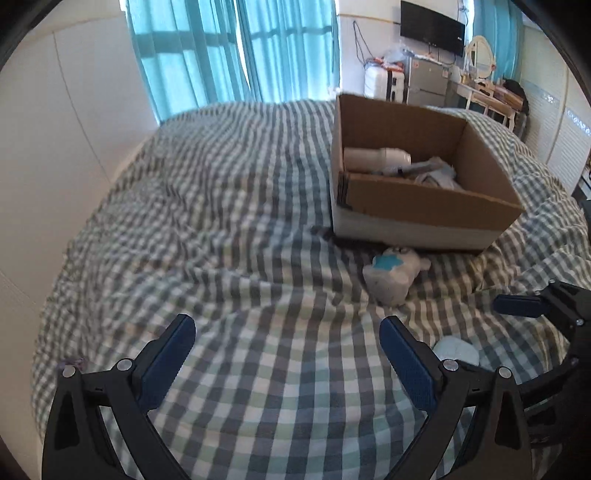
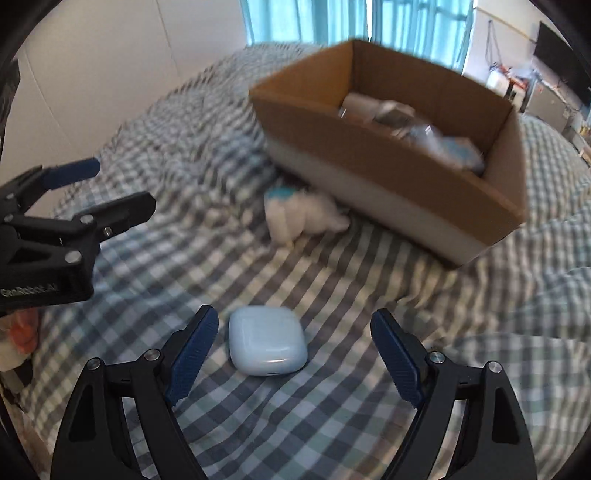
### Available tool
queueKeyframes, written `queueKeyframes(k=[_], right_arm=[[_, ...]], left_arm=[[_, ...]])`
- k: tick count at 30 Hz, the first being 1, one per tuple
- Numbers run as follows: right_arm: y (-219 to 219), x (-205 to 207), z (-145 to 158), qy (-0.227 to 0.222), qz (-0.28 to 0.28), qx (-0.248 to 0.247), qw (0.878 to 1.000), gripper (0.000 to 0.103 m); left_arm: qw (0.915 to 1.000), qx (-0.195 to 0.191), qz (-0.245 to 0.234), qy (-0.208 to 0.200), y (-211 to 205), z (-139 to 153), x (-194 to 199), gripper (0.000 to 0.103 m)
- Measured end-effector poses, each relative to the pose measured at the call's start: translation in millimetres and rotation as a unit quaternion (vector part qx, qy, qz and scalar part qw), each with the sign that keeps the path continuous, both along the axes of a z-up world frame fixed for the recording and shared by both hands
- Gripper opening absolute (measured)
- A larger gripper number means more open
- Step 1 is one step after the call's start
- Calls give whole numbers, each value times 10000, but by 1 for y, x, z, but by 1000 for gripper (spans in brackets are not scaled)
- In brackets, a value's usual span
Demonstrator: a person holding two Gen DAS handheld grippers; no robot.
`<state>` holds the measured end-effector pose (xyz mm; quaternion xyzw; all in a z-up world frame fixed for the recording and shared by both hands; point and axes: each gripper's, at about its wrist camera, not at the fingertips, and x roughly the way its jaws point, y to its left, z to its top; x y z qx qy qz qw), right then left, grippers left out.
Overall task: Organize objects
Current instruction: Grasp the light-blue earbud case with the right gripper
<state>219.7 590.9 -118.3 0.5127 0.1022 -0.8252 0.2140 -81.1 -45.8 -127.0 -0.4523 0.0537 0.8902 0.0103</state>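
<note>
A pale blue earbud case (image 2: 266, 346) lies on the checked bedspread between the open jaws of my right gripper (image 2: 293, 338), nearer the left finger, not touched. It peeks out behind my left gripper's right finger in the left wrist view (image 1: 458, 352). A small white and blue plush toy (image 1: 393, 277) (image 2: 299, 216) lies just in front of the open cardboard box (image 1: 424, 197) (image 2: 388, 173), which holds a white bottle (image 1: 375, 158) and crumpled items. My left gripper (image 1: 288, 338) is open and empty over bare bedspread. The right gripper's finger shows at the left wrist view's right edge (image 1: 519, 305).
The bed with its grey-green checked cover (image 1: 221, 206) fills both views. A white wall lies to the left, teal curtains (image 1: 229, 55) behind. Furniture, a suitcase and a wall TV (image 1: 432, 27) stand at the far right. An orange and white object (image 2: 22, 334) lies at the left edge.
</note>
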Motion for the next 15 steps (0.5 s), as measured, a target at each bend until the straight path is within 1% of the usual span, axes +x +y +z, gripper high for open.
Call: queueKeyframes(k=[3,5,7,8,9,12,15], right_arm=[[-5,-4,-11,-114,64,115,9998,85],[-6,-5,-18,-191,84,160,9997,79],[-7,-5,-22,-288,145,172,9993,64],[-8,-6,-23,-341,188,196,9991,59],[-8,-6,-25,-369,224,196,9989,51],[-8,-2,-19,-290,230,231,9990,51],[-1,0,-7,-189,157,100,9996,51]], left_arm=[[9998,-34,-43,-173,2,-9,-4,103],[9997,-12,-49,-219,3,-11,-6,103],[9997,21,-50,-252,3,-12,-6,103],[9996,30,-38,-285,2,-13,-8,103],[9995,31,-32,-306,2,-14,-10,103],[9995,4,-57,-321,3,-14,-10,103],[9994,-95,-155,-296,11,-10,-12,103]])
